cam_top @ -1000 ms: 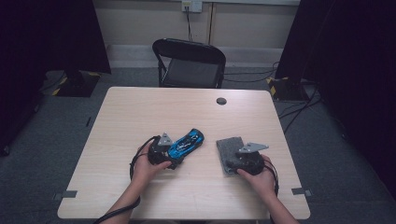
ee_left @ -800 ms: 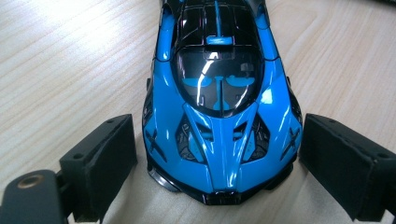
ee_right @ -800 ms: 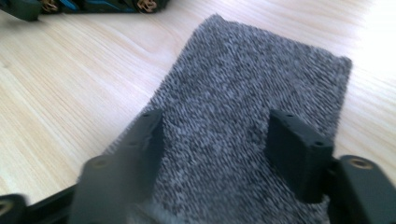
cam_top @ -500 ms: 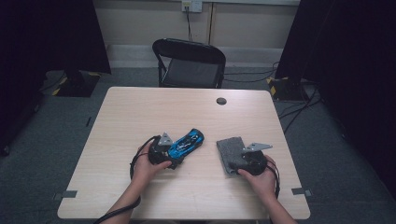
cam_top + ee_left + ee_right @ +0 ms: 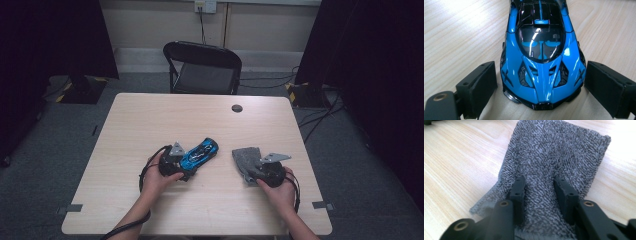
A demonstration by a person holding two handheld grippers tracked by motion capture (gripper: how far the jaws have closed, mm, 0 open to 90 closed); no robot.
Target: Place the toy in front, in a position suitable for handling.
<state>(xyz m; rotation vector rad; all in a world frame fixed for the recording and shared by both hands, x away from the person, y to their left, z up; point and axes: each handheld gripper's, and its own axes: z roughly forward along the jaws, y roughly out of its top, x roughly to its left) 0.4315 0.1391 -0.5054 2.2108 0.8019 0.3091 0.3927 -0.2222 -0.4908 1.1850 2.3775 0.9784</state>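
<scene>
On the near half of the table, toward my left, the blue toy car lies with its nose pointing back at me, and my left tool stands wide open around that nose, its pads just beside the front wings without pressing them. I judge the car stiff and fairly light, but its glossy paint looks slippery and the thin splitter at the front seems fragile, so I would take hold across the flanks just behind the front wheel arches, where the body is broadest and flattest.

To my right lies the grey cloth, a nubby terry piece, flat on the wood. My right tool has just been closing, with a ridge of cloth gathered between its jaws; the pads look to be biting into the pile, so I count it as gripped. It should be soft, limp and very light: it will drape and drag when lifted, and a pinch near one edge should hold well because the loops give plenty of friction.

The pale wood-grain top is smooth and level, so the car may roll or skate if nudged. A small dark round cap sits near the far edge. Beyond stands a black folding chair on grey carpet, with dark curtains either side and cables on the floor.
</scene>
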